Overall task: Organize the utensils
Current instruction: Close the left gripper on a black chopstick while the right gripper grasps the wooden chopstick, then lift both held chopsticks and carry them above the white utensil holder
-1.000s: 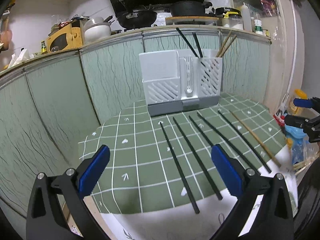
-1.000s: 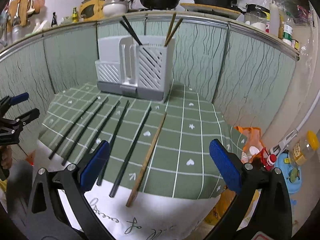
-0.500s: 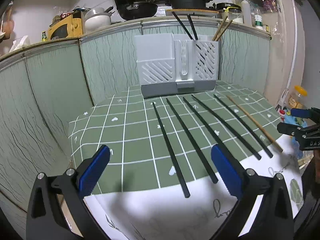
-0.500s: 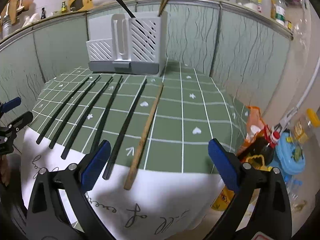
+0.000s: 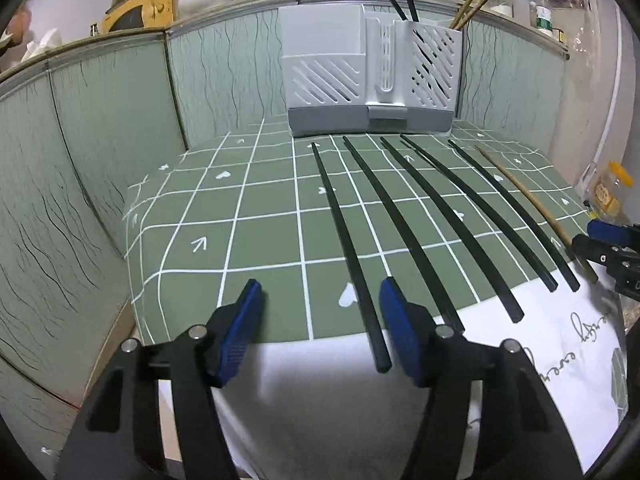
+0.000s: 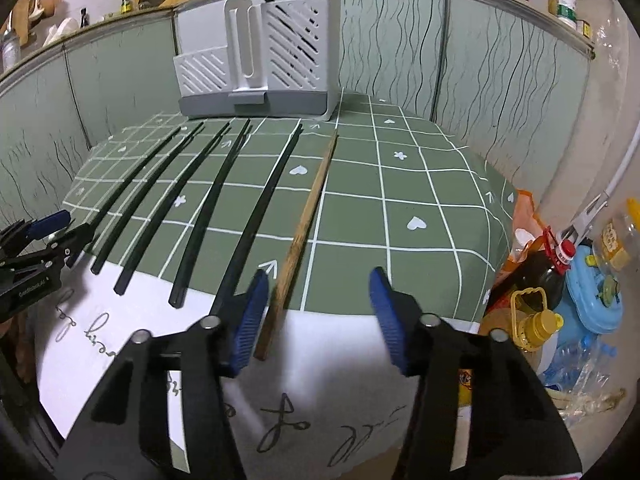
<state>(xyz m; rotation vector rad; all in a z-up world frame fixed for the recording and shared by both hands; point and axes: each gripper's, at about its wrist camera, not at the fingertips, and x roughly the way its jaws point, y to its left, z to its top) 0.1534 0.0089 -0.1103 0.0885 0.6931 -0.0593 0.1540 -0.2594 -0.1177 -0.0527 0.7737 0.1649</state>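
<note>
A: What are the jaws doing?

B: Both pairs are closing, neither pressing on anything. The left gripper (image 5: 320, 320) is straddling the near end of the leftmost black chopstick (image 5: 348, 240), close to its right pad. The right gripper (image 6: 316, 308) is bracketing the near end of the wooden chopstick (image 6: 308, 216), just beside its left pad.

A: How are they lying?

B: Lengthwise, pointing away from the jaws toward the utensil holder (image 5: 370, 80) at the back of the tabletop (image 5: 240, 216). Four more black ones are lying between them, so each hand is taking its nearest stick, I'd judge.
</note>
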